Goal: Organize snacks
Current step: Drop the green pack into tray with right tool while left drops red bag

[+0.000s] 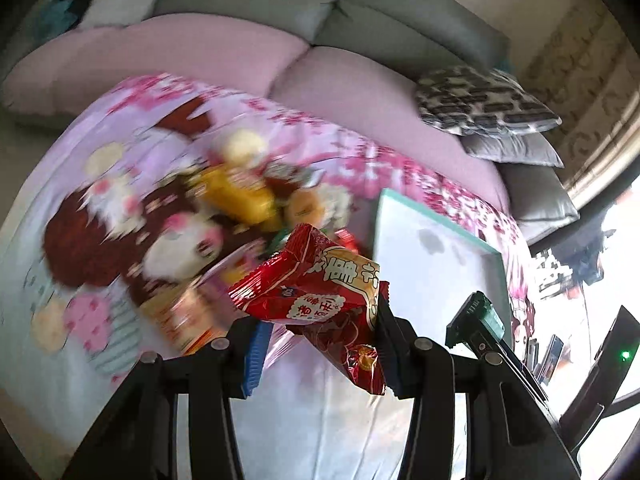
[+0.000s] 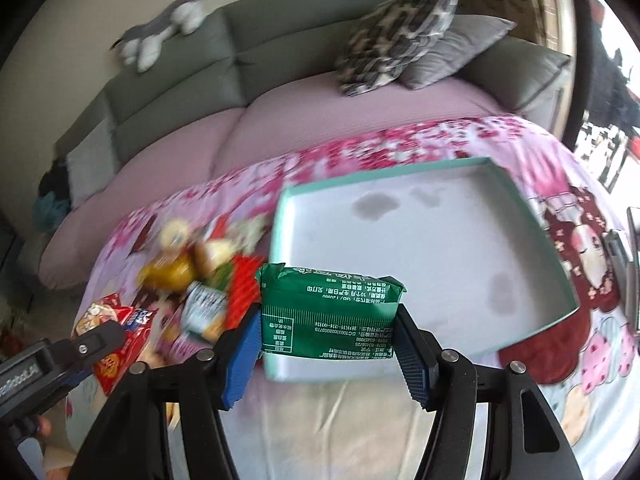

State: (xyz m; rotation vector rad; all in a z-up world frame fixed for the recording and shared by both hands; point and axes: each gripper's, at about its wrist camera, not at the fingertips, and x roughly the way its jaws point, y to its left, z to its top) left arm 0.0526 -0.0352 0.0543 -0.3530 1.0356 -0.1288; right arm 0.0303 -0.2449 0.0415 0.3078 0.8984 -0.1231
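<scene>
Left wrist view showed my left gripper point(image 1: 320, 344) part closed, its jaws pinching a red snack packet point(image 1: 320, 284) that hung crumpled and tilted between the blue pads above the cartoon-print cloth point(image 1: 80, 240) on the tabletop. I judged that packet light, crinkly and slippery, best taken across its puffed middle, not by the sealed end. Right wrist view showed my right gripper point(image 2: 328, 344) standing wider, jaws pressed on both short sides of a green snack packet point(image 2: 328, 312), held level over the near corner of the teal-rimmed tray point(image 2: 540, 232). That packet looked firmer and blockier, so I reckoned a grip across its width would hold, though hard squeezing could crush whatever was inside. The tray held no snacks and showed a few dark stains on its floor. A blurred pile of other snacks point(image 2: 200, 276) lay on the cloth just left of the tray. Behind it all stood a grey sofa point(image 2: 280, 40) with cushions.
</scene>
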